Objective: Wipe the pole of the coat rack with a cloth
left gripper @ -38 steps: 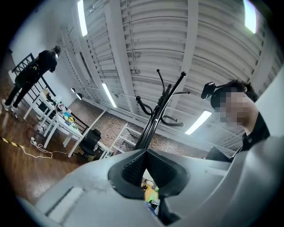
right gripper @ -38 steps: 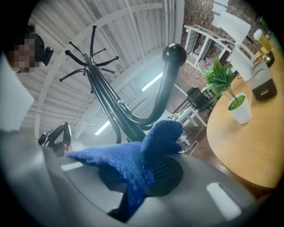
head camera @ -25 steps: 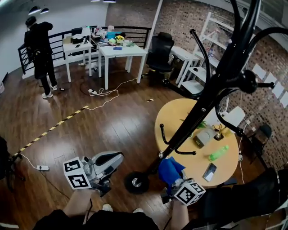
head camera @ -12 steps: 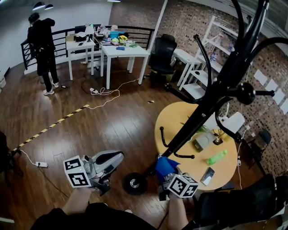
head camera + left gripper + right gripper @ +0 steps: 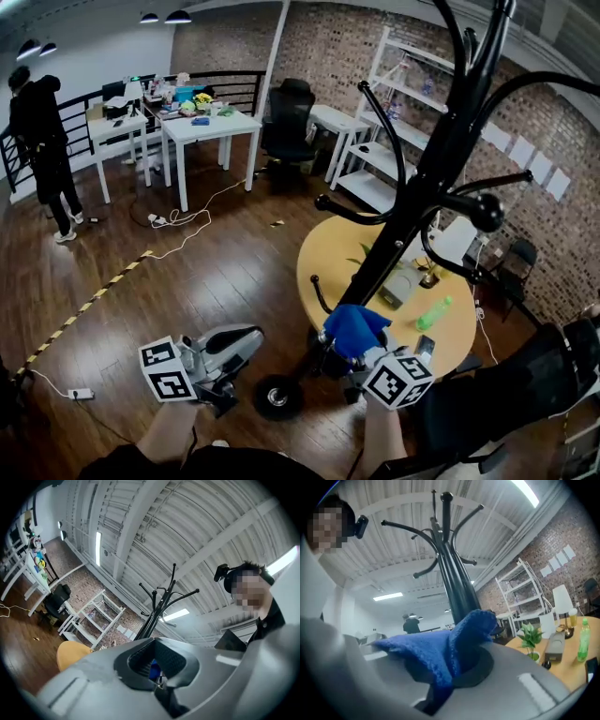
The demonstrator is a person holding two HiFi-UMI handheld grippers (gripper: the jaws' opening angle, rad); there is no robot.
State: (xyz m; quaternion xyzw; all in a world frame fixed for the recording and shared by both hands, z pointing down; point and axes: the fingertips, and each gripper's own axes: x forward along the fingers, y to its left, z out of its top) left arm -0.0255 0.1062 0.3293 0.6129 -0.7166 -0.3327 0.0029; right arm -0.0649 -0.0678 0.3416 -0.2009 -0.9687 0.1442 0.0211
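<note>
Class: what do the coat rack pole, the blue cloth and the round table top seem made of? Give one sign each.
Coat rack pole: likely black-painted metal; slim, smooth, slight sheen.
Blue cloth: soft textile, perhaps microfibre; nubby pile, limp folds.
Round table top: wood or laminate; even matte yellow.

The right gripper (image 5: 359,349) is climbing the pole (image 5: 405,223) with the blue cloth (image 5: 354,328) clamped in its jaws: a second ago the cloth was sitting under the low hook (image 5: 321,292), close above the base (image 5: 277,397), and now it is drawing level with that hook's root, farther from the base. The head view is swinging too, so the distant person (image 5: 39,131), the white tables (image 5: 202,127) and the round table (image 5: 323,253) are sliding leftward, while more of the shelving (image 5: 398,89) is coming into sight
</note>
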